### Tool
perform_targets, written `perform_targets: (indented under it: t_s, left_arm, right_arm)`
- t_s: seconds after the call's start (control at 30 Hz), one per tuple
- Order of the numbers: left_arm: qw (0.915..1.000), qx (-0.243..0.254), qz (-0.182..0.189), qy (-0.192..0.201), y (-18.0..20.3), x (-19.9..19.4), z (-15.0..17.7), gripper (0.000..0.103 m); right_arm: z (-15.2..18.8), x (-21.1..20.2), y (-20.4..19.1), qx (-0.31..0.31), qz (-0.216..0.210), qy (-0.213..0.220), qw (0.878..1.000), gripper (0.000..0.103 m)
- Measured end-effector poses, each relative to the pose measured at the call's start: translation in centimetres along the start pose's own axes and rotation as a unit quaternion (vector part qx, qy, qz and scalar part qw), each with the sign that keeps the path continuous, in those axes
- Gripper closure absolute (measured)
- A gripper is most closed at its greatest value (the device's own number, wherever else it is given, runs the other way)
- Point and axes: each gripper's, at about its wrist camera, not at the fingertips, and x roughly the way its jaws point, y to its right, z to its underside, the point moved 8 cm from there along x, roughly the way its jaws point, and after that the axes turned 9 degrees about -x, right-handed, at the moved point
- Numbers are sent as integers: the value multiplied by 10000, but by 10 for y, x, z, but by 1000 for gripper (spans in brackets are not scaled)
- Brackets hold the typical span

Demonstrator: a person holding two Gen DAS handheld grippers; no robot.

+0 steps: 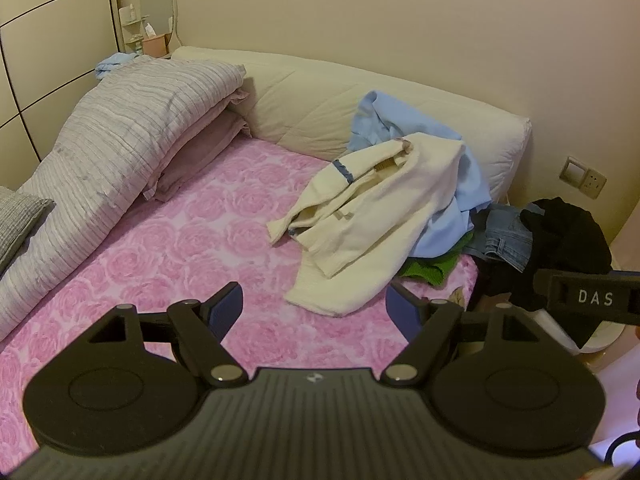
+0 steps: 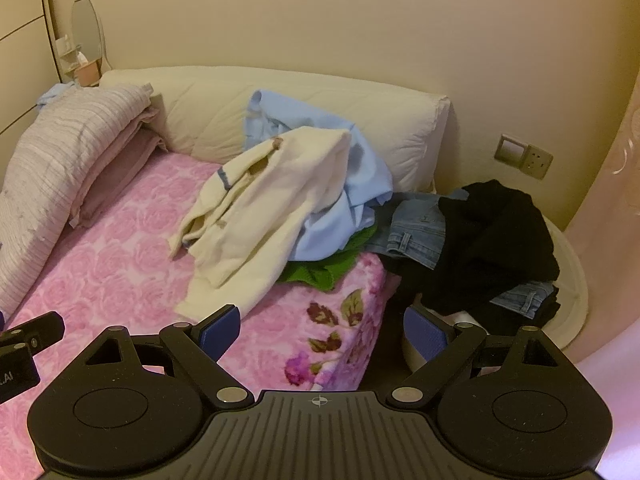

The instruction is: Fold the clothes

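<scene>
A heap of clothes lies at the far right of the bed. A cream garment (image 1: 368,216) (image 2: 264,212) lies on top, draped over a light blue one (image 1: 452,200) (image 2: 352,184) and a green one (image 1: 428,268) (image 2: 324,268). Jeans (image 2: 416,228) (image 1: 500,232) and a black garment (image 2: 492,240) (image 1: 564,232) hang over a white basket beside the bed. My left gripper (image 1: 316,312) is open and empty, above the pink sheet just short of the cream garment. My right gripper (image 2: 320,332) is open and empty, over the bed's corner.
The bed has a pink rose sheet (image 1: 192,232) (image 2: 112,264). A folded striped quilt (image 1: 120,136) and pillows lie at the left. A cream headboard cushion (image 1: 304,96) runs along the wall. A white basket (image 2: 576,292) stands beside the bed at the right.
</scene>
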Motion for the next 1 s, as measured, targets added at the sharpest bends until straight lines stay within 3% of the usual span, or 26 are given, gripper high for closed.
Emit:
perform_targets:
  t_s: [0.3,0.47,0.67,0.83,1.0]
  left_arm:
    - [9996,102,94,-229,10,31,-4,27]
    - [9989,72,149,-440,13,58,-9,27]
    - [9969,-65,77,-781,6,112,-24,28]
    - [9953,55,120,-956,14,161,-43,33]
    - [9948,251,63,-987,35,207,-60,34]
  right_arm:
    - [-3,19,11,97,63,-143,9998,11]
    - [-8,45,22,250,-131,-285,9992,11]
    - [-18,101,52,817,-669,-685,9920,11]
    - [-38,148,70,706,-745,-859,9910,11]
    - [-60,188,93,984,-774,-737,9894,11]
